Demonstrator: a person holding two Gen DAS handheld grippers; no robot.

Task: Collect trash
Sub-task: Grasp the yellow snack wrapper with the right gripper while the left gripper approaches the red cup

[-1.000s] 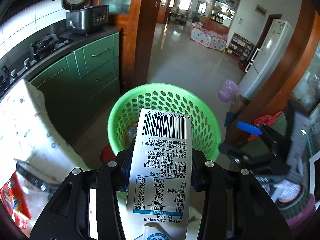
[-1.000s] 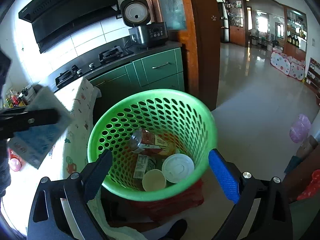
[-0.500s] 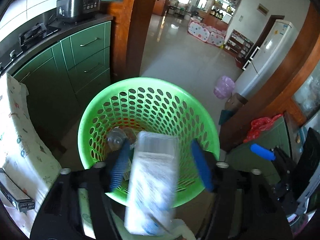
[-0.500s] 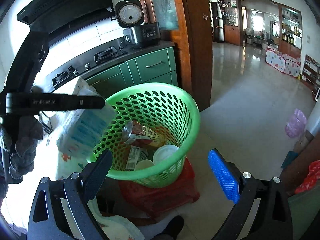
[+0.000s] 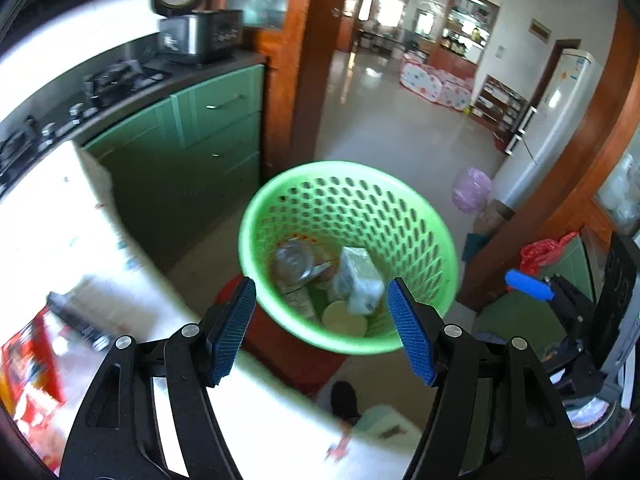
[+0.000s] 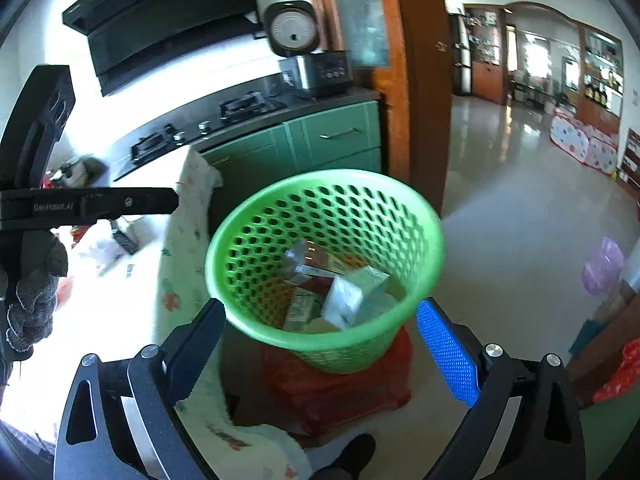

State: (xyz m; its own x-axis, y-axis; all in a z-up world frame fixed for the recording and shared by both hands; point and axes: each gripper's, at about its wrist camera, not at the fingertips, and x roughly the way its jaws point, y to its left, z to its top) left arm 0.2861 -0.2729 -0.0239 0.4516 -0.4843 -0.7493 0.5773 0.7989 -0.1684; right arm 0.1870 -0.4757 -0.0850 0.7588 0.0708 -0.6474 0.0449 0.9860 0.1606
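From the left wrist view, much of the frame is smeared: the tablecloth (image 5: 60, 248) at left is overexposed, and a red packet (image 5: 28, 364) and a dark flat object (image 5: 80, 326) on it cannot be identified. The left gripper (image 5: 322, 332) is seen with its jaws spread wide and nothing between them. Beyond the fingertips the green basket (image 5: 420, 216) is seen from above; its near rim is partly cut by the blue pads (image 5: 234, 332). Inside it a white carton (image 5: 360, 280) lies tilted beside a clear crumpled bottle (image 5: 294, 262) and a round pale lid (image 5: 344, 318); lower items are hard to make out. The right gripper's blue tip is visible at the right edge.

Through the right wrist view, the right gripper (image 6: 320, 348) is likewise wide open and empty. The basket (image 6: 248, 240) is seen resting on a red stool (image 6: 360, 392), whose top is mostly hidden by it. The carton (image 6: 352, 294) lies among blurred wrappers. At left, the left gripper's body (image 6: 88, 204) is seen side-on, held by a gloved hand (image 6: 34, 288); its fingers are not distinguishable. A rice cooker (image 6: 316, 68) and stove (image 6: 240, 106) are noted on the counter behind.
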